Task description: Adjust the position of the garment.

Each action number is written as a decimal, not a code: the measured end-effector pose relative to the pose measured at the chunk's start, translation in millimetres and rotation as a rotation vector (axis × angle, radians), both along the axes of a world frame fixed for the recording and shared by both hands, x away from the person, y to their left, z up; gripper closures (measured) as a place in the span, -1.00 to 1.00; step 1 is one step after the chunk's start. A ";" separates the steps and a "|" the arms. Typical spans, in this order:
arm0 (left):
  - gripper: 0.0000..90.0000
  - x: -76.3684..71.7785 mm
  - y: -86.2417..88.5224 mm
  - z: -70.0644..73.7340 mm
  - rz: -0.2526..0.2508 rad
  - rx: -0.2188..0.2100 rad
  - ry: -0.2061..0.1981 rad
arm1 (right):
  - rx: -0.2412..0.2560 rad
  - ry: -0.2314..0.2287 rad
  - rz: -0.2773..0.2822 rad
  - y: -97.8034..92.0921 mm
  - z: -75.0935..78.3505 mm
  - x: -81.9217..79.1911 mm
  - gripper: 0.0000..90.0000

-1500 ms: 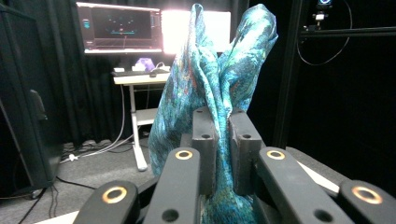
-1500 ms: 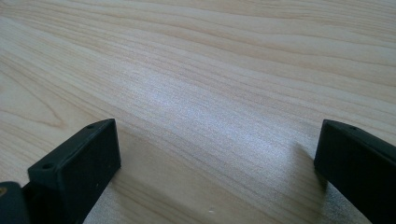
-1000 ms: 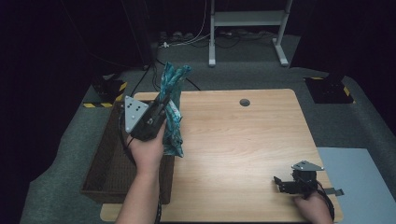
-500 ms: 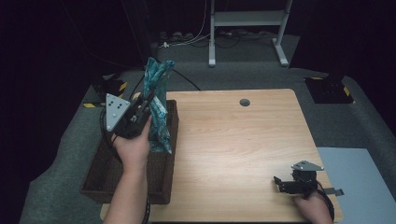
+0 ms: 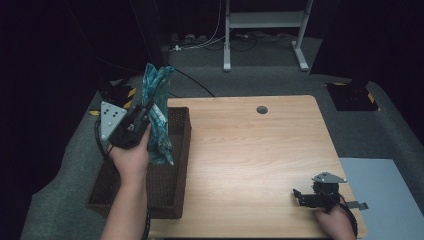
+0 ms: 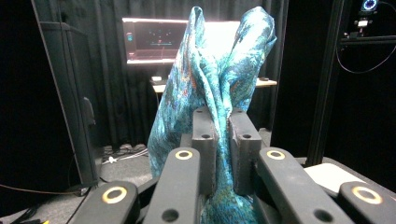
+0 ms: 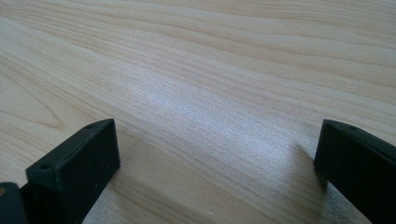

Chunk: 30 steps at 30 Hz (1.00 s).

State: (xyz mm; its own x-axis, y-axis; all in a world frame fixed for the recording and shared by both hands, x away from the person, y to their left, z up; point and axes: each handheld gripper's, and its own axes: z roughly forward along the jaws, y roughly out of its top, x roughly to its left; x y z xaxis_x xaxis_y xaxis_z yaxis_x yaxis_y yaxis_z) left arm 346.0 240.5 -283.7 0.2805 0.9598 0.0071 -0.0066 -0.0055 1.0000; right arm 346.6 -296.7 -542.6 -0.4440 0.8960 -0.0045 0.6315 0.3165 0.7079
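A teal patterned cloth [image 5: 157, 112] hangs in the air over the dark wicker basket [image 5: 179, 165] at the table's left edge. My left gripper [image 5: 145, 111] is shut on it, held up by a hand. In the left gripper view the cloth [image 6: 219, 74] rises bunched from between the closed jaws of the left gripper [image 6: 222, 140]. My right gripper [image 5: 299, 196] rests low on the wooden table [image 5: 250, 160] near its front right corner. The right gripper [image 7: 217, 154] has its jaws wide apart over bare wood, with nothing between them.
A round cable hole [image 5: 261, 109] lies near the table's far edge. White stand legs [image 5: 260, 35] are on the floor behind. A pale mat [image 5: 387, 195] lies on the floor at the right. A lit screen [image 6: 154, 39] is behind the cloth.
My left gripper has carried the cloth leftward off the table to above the basket. The right gripper has not moved.
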 end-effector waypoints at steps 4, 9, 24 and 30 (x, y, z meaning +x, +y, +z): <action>0.85 0.5 4.3 -3.4 0.001 -0.002 0.007 | 0.000 0.001 -0.001 0.0 0.0 -0.1 -1.00; 0.85 0.2 9.7 -6.0 0.005 0.001 0.012 | 0.000 0.001 -0.001 0.1 0.0 -0.1 -1.00; 0.85 -2.3 29.4 -9.2 0.032 0.007 0.026 | 0.000 0.001 -0.001 0.1 0.0 -0.1 -1.00; 0.85 -3.0 35.8 -10.7 0.044 0.006 0.031 | 0.000 0.001 -0.001 0.1 0.0 -0.1 -1.00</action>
State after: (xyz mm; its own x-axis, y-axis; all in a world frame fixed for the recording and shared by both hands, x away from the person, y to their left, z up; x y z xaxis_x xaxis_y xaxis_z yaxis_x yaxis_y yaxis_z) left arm 343.0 276.3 -294.4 0.2386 0.9711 0.0046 0.0244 -0.0107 0.9996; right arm 346.5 -296.6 -542.6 -0.4430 0.8965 -0.0036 0.6326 0.3154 0.7073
